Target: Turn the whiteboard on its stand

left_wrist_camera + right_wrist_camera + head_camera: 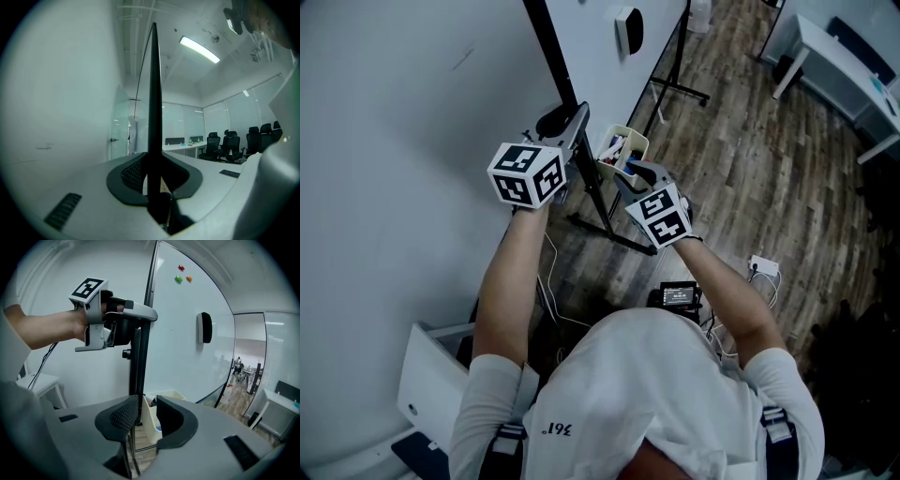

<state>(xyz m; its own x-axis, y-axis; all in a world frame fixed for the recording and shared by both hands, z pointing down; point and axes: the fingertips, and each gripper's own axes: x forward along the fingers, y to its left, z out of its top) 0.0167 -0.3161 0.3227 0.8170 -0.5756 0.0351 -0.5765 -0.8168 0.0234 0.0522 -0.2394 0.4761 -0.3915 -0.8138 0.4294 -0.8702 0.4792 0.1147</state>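
Head view: office room, wood-plank floor (750, 141), white wall (394, 122) close on the left. On this floor the whiteboard (591, 47) stands upright on its black stand (609, 234), edge toward the person. Here the left gripper (567, 124) pinches the board's black edge frame; the right gripper (628, 173) sits lower, fingers spread, clamping nothing. Risk, judged: turned from one thin-edge grip, the board could slip free or swing into the wall, and the cream bin (628, 141) by the stand could be knocked.
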